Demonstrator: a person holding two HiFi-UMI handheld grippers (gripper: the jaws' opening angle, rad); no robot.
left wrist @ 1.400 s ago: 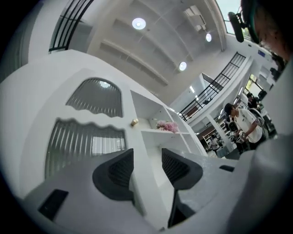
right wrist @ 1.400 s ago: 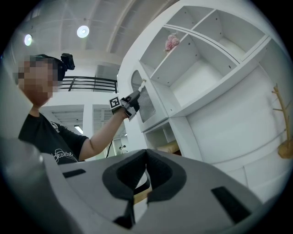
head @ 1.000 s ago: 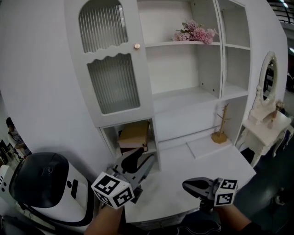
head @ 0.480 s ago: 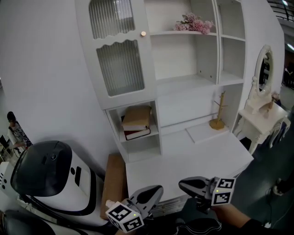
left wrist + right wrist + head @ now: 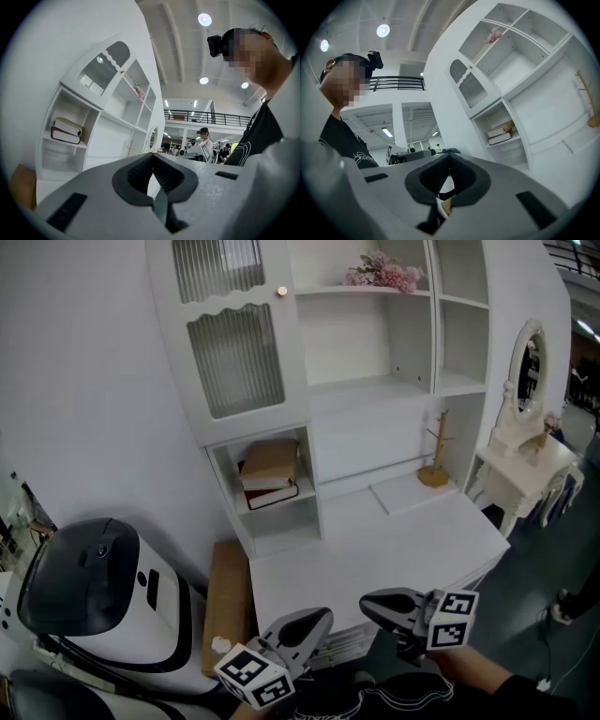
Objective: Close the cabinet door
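Cabinet door inspection, nearest first. The left claw and right claw, each with jaws together on nothing, hang low at the near edge of the tabletop, well apart from the cabinet; I judge neither is working. Beyond them, books lie in an open shelf. Farthest, at upper left, the door sits flush in its frame with its knob free, so it appears closed.

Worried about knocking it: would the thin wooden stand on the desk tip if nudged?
The wooden stand is tall and thin on a small round base, so a high nudge likely tips it. It looks light; a low push may slide it.
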